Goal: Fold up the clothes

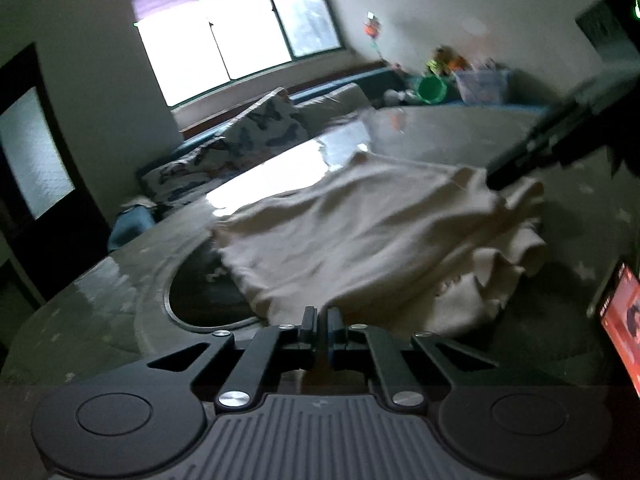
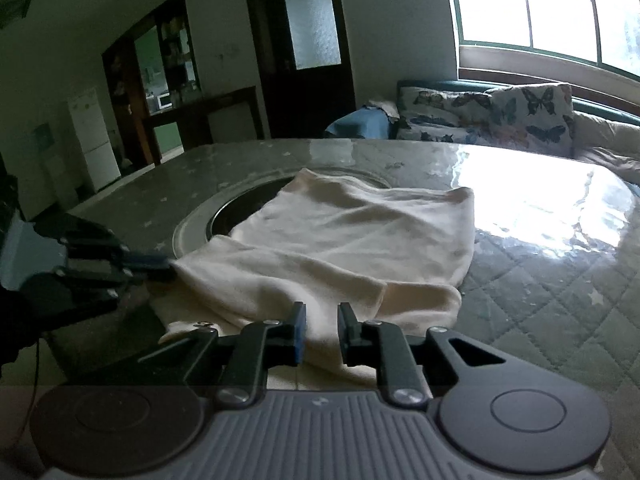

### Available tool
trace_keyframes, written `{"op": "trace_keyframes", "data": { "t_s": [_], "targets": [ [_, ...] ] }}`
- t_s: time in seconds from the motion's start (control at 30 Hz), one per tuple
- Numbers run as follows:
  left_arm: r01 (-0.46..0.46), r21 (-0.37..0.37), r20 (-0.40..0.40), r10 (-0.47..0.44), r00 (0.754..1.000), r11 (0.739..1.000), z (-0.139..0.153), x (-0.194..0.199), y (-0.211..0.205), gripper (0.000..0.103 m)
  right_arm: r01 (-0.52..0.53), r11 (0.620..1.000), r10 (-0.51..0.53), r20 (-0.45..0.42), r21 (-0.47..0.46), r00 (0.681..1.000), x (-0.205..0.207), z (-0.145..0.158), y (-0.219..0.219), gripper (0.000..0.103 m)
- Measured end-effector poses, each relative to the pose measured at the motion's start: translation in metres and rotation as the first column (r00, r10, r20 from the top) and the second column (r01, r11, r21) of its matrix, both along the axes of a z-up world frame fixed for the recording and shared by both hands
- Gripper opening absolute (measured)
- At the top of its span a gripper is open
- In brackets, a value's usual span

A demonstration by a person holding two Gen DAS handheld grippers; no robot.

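Note:
A cream garment (image 1: 360,236) lies crumpled on a grey quilted table (image 1: 100,288), partly over a round dark inset. It also shows in the right wrist view (image 2: 340,240). My left gripper (image 1: 322,320) is shut on the garment's near edge; in the right wrist view it (image 2: 168,268) pinches a corner at the left. My right gripper (image 2: 322,320) is open, its fingers either side of the garment's near edge. In the left wrist view it (image 1: 494,182) reaches the far right of the cloth.
The round inset has a metal rim (image 2: 188,224). A phone with a red screen (image 1: 620,320) stands at the table's right edge. A sofa with butterfly cushions (image 2: 500,120) sits behind the table under a bright window. A dark door (image 2: 304,40) is at the back.

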State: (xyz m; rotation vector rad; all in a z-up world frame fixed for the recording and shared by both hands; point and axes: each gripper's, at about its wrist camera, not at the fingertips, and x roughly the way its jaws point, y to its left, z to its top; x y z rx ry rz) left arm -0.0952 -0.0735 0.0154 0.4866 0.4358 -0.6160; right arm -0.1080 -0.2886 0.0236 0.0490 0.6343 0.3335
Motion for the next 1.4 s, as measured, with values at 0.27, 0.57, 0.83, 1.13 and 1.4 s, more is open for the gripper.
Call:
{"op": "trace_keyframes", "data": {
  "t_s": [0.27,0.57,0.83,1.13,1.4],
  "targets": [
    [0.018,-0.001,-0.035,-0.018,0.999,1.0,-0.002,-0.003,0.008,0.022,-0.011,0.999,0.01,-0.024,-0.037,1.0,0.005,-0.007,0.004,0.016],
    [0.095,-0.015,0.012,-0.094,0.995,0.995,0.008,-0.008,-0.005,0.023,-0.059,0.997,0.058,-0.023,-0.045,0.998,0.019,-0.01,0.022,0.02],
    [0.199,0.09,0.028,-0.202,0.979,0.976,-0.014,-0.012,-0.034,0.023,-0.121,0.989,0.119,-0.03,-0.089,0.992,0.013,-0.008,0.031,0.028],
    [0.178,-0.011,-0.056,-0.178,0.982,0.984,-0.006,0.001,-0.024,0.006,-0.066,0.998,0.065,-0.036,-0.021,0.997,0.013,-0.007,0.012,0.01],
    [0.156,-0.062,-0.104,-0.162,0.981,0.986,-0.003,0.007,-0.021,0.01,-0.093,0.994,0.091,-0.031,-0.062,0.995,0.009,-0.004,0.014,0.013]
  ]
}}
